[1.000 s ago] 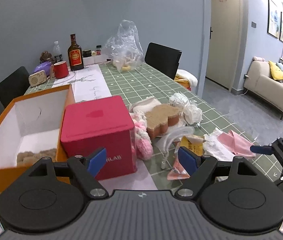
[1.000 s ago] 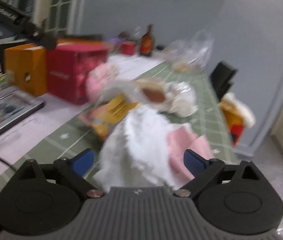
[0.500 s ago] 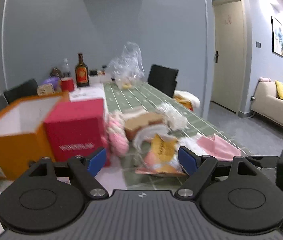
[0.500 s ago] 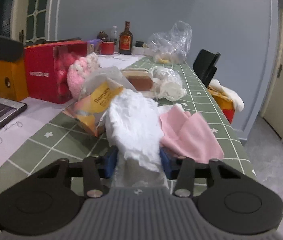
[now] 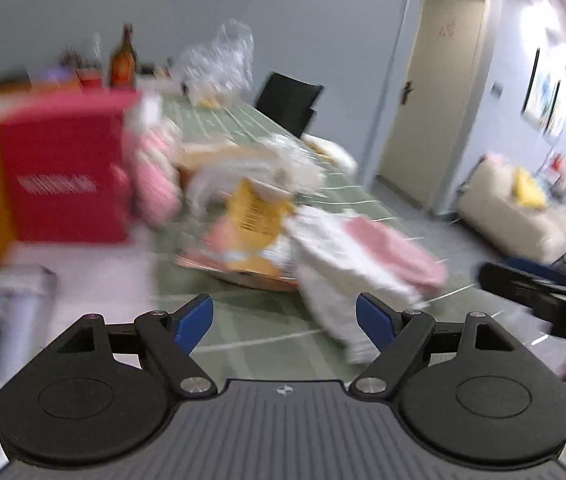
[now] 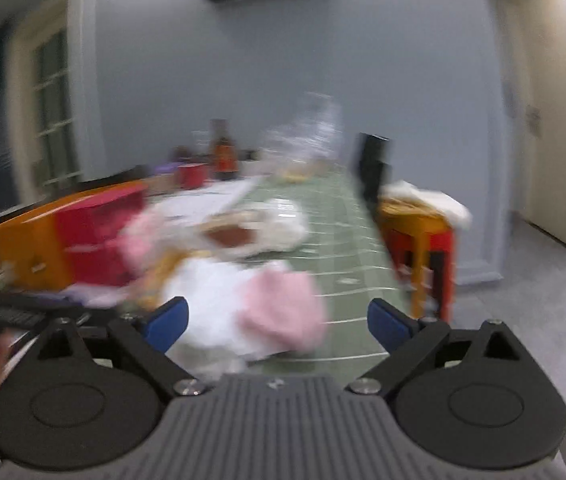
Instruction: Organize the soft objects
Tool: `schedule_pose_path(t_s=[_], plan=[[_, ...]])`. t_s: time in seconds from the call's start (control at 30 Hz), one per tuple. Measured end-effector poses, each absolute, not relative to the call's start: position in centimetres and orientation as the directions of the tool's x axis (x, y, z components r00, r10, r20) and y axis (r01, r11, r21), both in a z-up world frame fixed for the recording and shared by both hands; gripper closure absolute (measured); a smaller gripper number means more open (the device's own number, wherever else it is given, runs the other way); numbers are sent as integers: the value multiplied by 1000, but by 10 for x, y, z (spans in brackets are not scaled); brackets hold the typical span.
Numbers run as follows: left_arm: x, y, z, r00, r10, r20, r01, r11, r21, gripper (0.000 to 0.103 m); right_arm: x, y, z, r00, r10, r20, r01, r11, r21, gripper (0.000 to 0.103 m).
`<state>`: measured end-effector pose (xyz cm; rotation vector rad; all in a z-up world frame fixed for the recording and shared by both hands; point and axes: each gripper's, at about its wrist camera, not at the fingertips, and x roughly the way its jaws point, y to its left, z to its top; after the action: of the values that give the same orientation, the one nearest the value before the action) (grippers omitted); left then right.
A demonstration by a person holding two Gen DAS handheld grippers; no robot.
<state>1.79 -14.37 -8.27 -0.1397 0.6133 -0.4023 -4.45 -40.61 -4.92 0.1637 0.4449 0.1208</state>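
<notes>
White fleecy cloth lies free on the green checked surface, both claws released.

Through your left wrist view, the left claw (image 5: 285, 316) gapes wide with nothing between its pads; the white fleecy cloth (image 5: 339, 264) sits just ahead, overlapping a soft pink cloth (image 5: 395, 246) near the red box (image 5: 63, 176). Through your right wrist view, the right claw (image 6: 279, 320) has just been opening and grips nothing; the cloths lie beyond it. You seem between grasps: next, centre one claw on the cloth and clench.
</notes>
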Motion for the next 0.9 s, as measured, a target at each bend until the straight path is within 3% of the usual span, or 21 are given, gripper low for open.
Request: schedule_pose_path(t_s=[0.1, 0.37, 0.5, 0.57, 0.6, 0.63, 0.73, 0.9], plan=[[28, -152, -89, 723, -447, -527, 304, 891, -338, 8, -19, -413, -56, 867, 170, -468, -66, 971, 231, 18], [40, -163, -95, 684, -482, -548, 289, 868, -403, 8, 20, -412, -77, 793, 304, -527, -152, 938, 311, 23], [39, -158, -98, 672, -516, -531, 307, 847, -434, 8, 25, -407, -82, 781, 289, -553, -145, 946, 289, 45], [40, -157, -100, 670, -503, -545, 308, 857, -412, 8, 25, -403, -83, 774, 299, -559, -160, 945, 284, 65], [37, -153, -100, 681, -499, -536, 307, 859, -410, 8, 24, -402, -84, 775, 301, -556, -159, 944, 290, 81], [34, -151, -100, 687, -501, -526, 310, 857, -412, 8, 21, -402, -86, 782, 293, -550, -142, 943, 302, 88], [28, -141, -97, 700, -561, -442, 371, 814, -446, 5, 9, -408, -89, 810, 297, -505, -112, 925, 364, 92], [27, -147, -92, 703, -585, -404, 401, 796, -454, 3, -3, -419, -92, 841, 294, -453, -74, 894, 442, 93]])
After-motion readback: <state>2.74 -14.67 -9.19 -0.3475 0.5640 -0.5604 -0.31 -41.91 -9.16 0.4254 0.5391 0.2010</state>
